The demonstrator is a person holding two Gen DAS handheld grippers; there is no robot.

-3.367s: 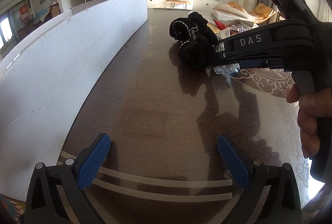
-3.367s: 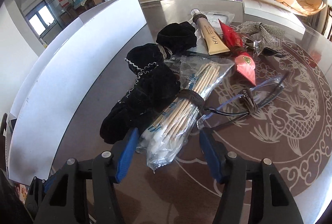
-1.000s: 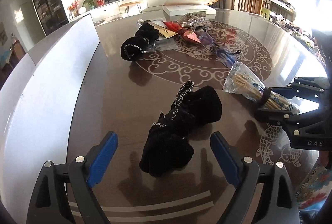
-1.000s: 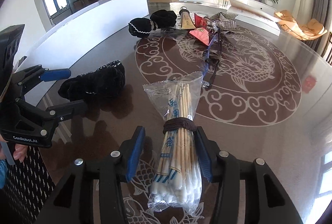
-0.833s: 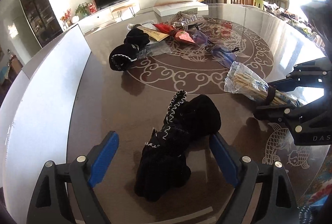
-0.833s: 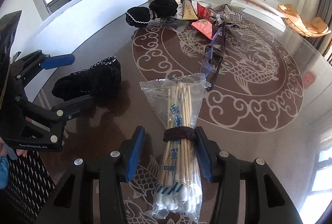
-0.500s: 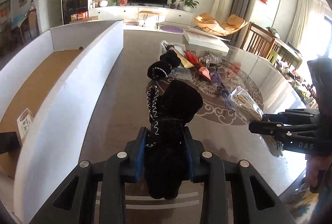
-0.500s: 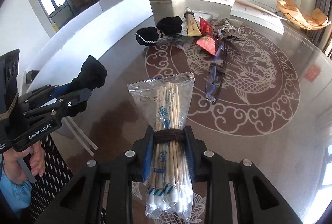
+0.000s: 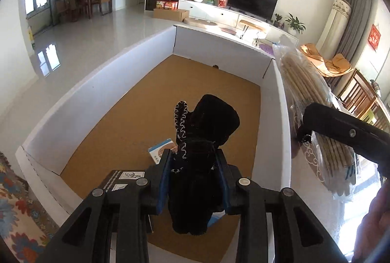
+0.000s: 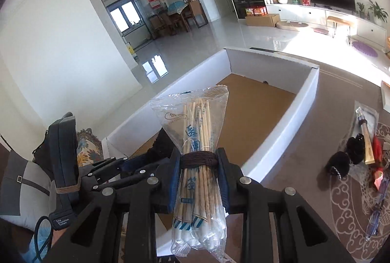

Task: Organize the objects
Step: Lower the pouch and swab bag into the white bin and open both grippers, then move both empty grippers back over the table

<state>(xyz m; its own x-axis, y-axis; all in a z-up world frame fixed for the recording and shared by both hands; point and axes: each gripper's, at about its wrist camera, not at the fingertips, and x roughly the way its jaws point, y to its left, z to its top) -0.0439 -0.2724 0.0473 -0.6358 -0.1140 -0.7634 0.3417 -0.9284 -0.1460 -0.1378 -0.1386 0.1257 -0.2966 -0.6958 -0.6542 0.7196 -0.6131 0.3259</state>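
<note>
My left gripper (image 9: 194, 165) is shut on a black glove with white trim (image 9: 202, 136) and holds it above the inside of a large white box with a brown cardboard floor (image 9: 151, 107). My right gripper (image 10: 198, 168) is shut on a clear bag of long cotton swabs (image 10: 197, 141) and holds it above the box's near end (image 10: 287, 121). The swab bag also shows at the right of the left wrist view (image 9: 314, 112), beside the box's right wall. The left gripper shows in the right wrist view (image 10: 126, 165).
A small blue-and-white card (image 9: 162, 149) and a black carton (image 9: 124, 177) lie on the box floor under the glove. On the brown patterned table (image 10: 304, 160) to the right lie another black glove (image 10: 346, 158), a tube (image 10: 365, 138), red packets and glasses.
Both grippers closed on their objects, lifted them off the table and carried them left over the white box. Half a second ago they were still above the table.
</note>
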